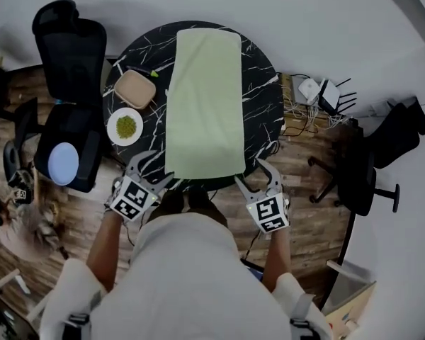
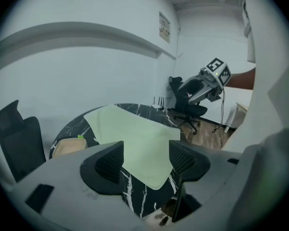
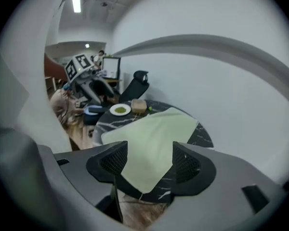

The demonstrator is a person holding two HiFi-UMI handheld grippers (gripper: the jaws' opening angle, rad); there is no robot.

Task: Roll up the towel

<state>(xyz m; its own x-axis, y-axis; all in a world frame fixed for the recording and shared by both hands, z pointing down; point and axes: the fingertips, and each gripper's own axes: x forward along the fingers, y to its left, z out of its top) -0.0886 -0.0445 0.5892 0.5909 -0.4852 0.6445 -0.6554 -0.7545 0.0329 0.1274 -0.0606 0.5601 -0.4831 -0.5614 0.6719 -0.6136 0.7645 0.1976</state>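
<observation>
Holds left gripper [image 1: 158, 168] and right gripper [image 1: 251, 172], jaws apart and empty, at 6 o'clock of the towel [image 1: 204, 105], with plate [image 1: 125, 126] and box [image 1: 134, 89] at its 9.

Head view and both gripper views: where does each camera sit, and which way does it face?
Head view: on the person's head, facing steeply down at towel, table, forearms, left hand-held gripper and right hand-held gripper.
Left gripper view: on the left hand-held gripper, facing over its open jaws across the towel.
Right gripper view: on the right one, jaws open.
Shared: each gripper view shows the towel and the other gripper.
</observation>
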